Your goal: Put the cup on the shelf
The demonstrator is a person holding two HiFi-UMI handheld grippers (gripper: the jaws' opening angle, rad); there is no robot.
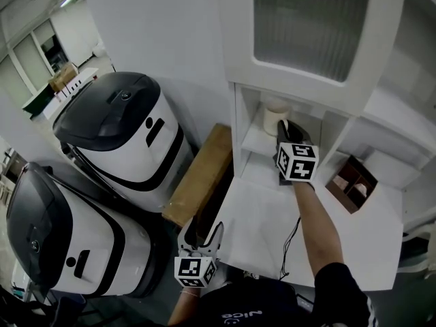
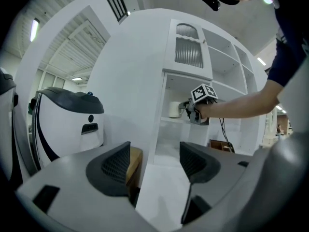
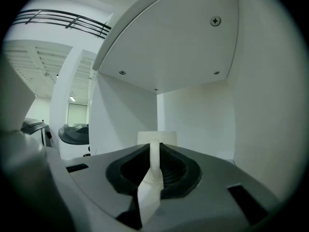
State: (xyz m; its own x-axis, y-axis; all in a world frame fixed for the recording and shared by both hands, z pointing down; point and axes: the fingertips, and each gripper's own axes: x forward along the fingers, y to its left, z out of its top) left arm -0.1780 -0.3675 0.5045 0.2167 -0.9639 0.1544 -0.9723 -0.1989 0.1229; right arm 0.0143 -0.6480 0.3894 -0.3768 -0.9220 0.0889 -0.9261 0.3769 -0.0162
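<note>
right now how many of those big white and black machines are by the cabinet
2. The far machine stands at upper left in the head view, beside the wooden bench; the near machine is at lower left. More may be out of frame.

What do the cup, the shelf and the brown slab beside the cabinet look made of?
Cup: white, smooth, opaque, thick handle clamped in the right hand-held gripper; glazed ceramic or plastic, can't tell. Shelf: white painted or laminated board; flat matte panels, visible screw heads. Slab: probably wood, by its brown tone; finish unclear.
</note>
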